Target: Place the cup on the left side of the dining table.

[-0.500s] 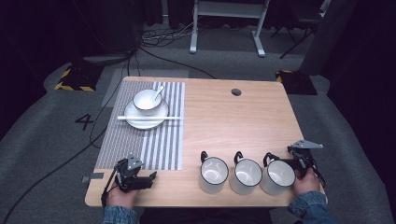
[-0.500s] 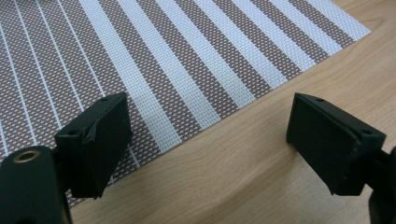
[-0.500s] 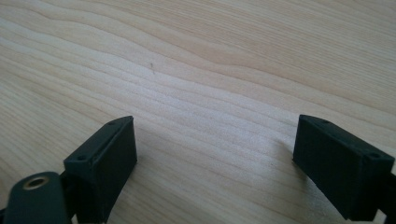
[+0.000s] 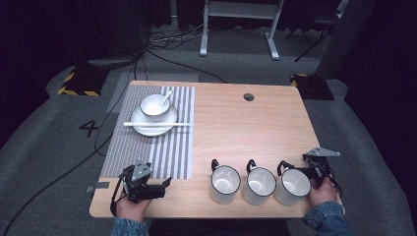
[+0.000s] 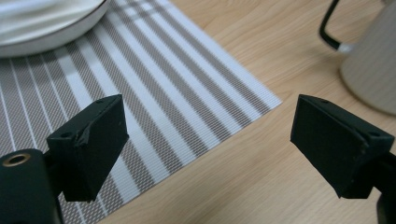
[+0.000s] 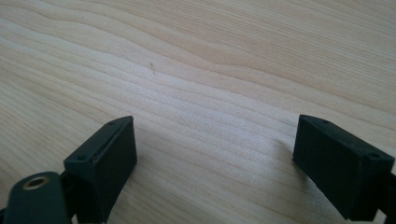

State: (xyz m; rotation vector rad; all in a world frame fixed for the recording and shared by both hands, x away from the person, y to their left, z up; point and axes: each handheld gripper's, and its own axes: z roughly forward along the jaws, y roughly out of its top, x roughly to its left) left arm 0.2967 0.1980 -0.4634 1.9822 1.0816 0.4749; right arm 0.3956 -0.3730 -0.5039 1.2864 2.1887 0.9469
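High view: at the near edge of the wooden desk (image 4: 255,123), the left tongs (image 4: 164,183) lie low in a hand (image 4: 132,205) at the near left corner, pointing right toward the mugs. The right tongs (image 4: 307,164) sit at the near right corner, just beside the right mug (image 4: 292,186), held by the other hand (image 4: 322,192). Three white mugs stand in a row along the near edge: the left mug (image 4: 225,183), the middle mug (image 4: 259,185) and the right one, black handles turned away from the person.

In the left gripper view the jaws stand wide apart over the corner of the striped placemat (image 5: 154,107), gripping nothing. In the right gripper view the jaws are likewise apart over bare wood.

Farther off, on the placemat's far end, a white plate (image 4: 147,127) carries a bowl (image 4: 155,106) with a spoon (image 4: 167,97) in it (a pair of white chopsticks (image 4: 157,124) lies across the plate). A round hole (image 4: 249,97) sits near the far edge.
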